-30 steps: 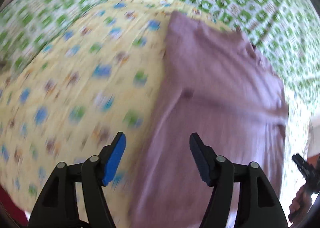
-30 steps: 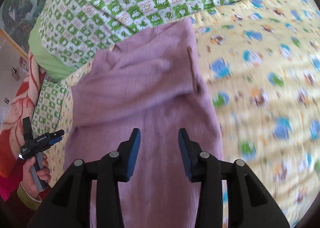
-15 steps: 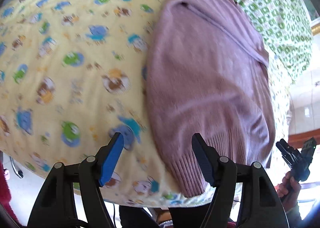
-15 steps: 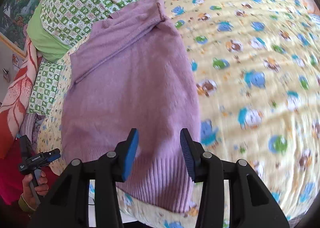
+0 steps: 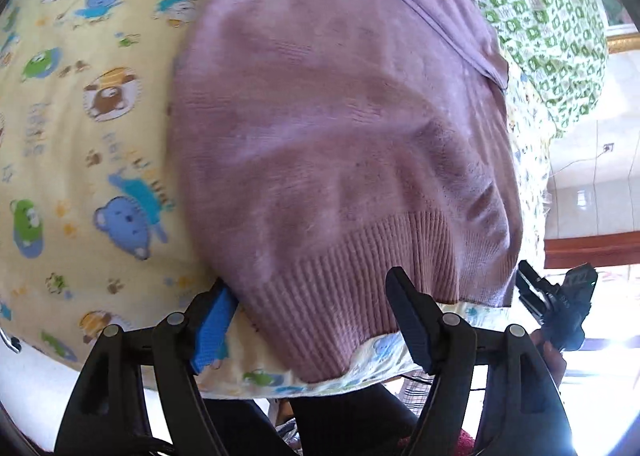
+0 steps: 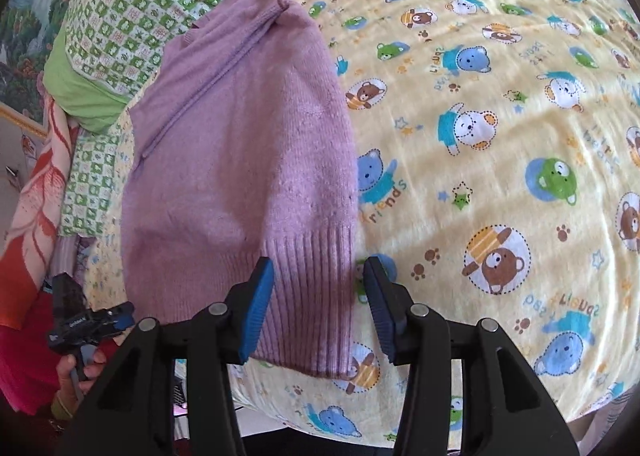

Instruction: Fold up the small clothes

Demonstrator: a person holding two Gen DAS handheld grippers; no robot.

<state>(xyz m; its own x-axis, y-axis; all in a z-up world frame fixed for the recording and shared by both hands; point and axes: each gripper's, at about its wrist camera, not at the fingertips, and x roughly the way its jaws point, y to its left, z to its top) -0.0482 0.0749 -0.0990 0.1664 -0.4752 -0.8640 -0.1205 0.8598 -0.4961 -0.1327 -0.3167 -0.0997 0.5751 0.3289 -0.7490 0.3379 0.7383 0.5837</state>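
A small purple knit sweater [image 5: 340, 128] lies flat on the yellow bear-print bedsheet [image 5: 80, 136], sleeves folded in, its ribbed hem at the near bed edge. My left gripper [image 5: 312, 320] is open, its jaws standing either side of the hem's left corner, just above the cloth. In the right wrist view the sweater [image 6: 240, 160] lies left of centre. My right gripper [image 6: 318, 308] is open over the hem's right corner, one pad over the ribbing, the other over the sheet. Neither holds anything.
A green-and-white checked quilt [image 6: 152, 8] and a green pillow [image 6: 80, 92] lie beyond the sweater. The bed edge [image 6: 320, 416] runs just under both grippers. The other gripper shows in each view: right [image 5: 560, 300], left [image 6: 88, 324].
Both grippers have drawn back from over the sweater's middle down to its ribbed hem at the near bed edge. The right jaws have opened wider. The sweater has not moved.
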